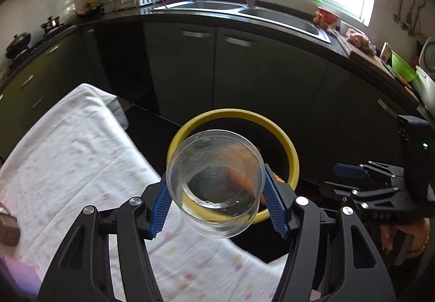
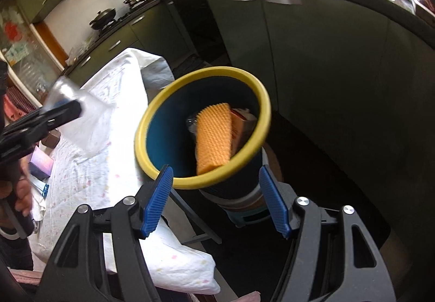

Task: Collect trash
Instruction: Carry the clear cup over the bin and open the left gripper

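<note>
My left gripper is shut on a clear plastic cup, its blue pads pressing on the cup's two sides. The cup hangs over the mouth of a dark bin with a yellow rim beside the table. In the right wrist view the bin holds an orange ridged piece, a red and white carton and a bit of clear plastic. My right gripper stands open and empty just short of the bin. The left gripper with the blurred cup shows at the left there.
A table under a white flowered cloth lies left of the bin, with small boxes on it. Dark green cabinets, a double sink and a stove ring the room. A person's hand holds the right gripper.
</note>
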